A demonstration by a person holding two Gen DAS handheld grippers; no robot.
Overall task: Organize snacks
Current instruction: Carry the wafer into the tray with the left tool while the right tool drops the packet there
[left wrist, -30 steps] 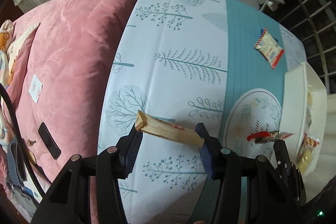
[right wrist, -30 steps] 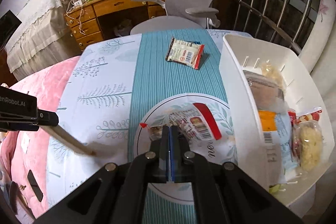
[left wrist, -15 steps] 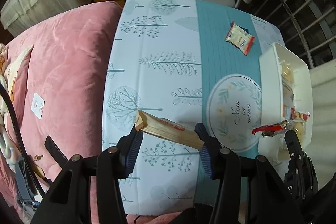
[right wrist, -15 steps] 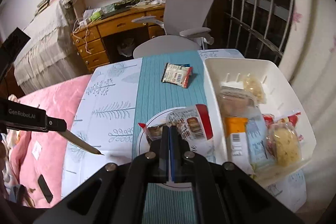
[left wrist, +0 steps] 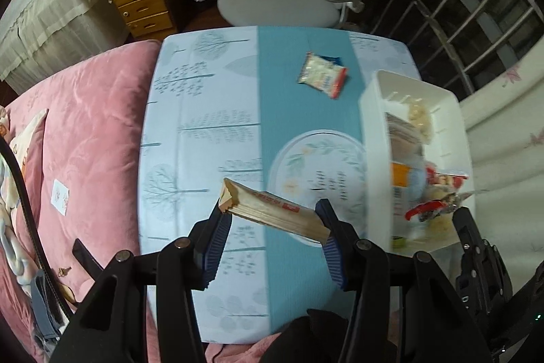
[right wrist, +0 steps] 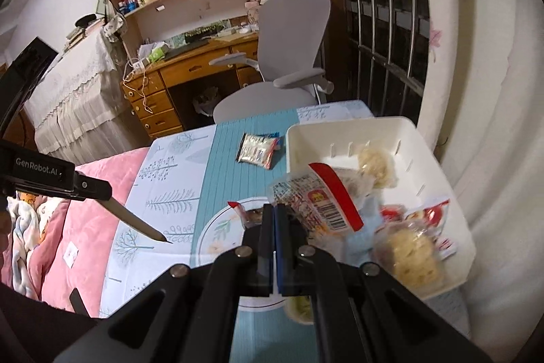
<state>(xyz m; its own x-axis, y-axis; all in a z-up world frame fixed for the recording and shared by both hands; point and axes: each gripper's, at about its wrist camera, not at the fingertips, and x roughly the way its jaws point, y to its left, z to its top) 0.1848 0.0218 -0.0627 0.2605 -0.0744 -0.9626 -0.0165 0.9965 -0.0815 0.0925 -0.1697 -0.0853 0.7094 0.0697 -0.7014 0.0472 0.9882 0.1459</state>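
Note:
My left gripper (left wrist: 273, 228) is shut on a long tan snack bar (left wrist: 272, 211) and holds it crosswise, high above the table. My right gripper (right wrist: 273, 220) is shut on a clear snack packet with a red stripe (right wrist: 316, 198), lifted over the near edge of the white bin (right wrist: 438, 165). The packet also shows in the left wrist view (left wrist: 433, 210), over the bin (left wrist: 374, 138). The bin holds several wrapped snacks. One white and red snack packet (left wrist: 322, 74) lies on the teal runner; it also shows in the right wrist view (right wrist: 258, 150).
A small table with a tree-print cloth (left wrist: 200, 111) stands beside a pink bedspread (left wrist: 88, 131). A grey office chair (right wrist: 289, 63) and a wooden desk (right wrist: 183, 73) are beyond the table. A barred window (right wrist: 384, 5) is at the right.
Both grippers have risen and pulled back from the table. My right gripper has carried the red-striped packet from over the round print to over the bin's edge. The left still holds the bar.

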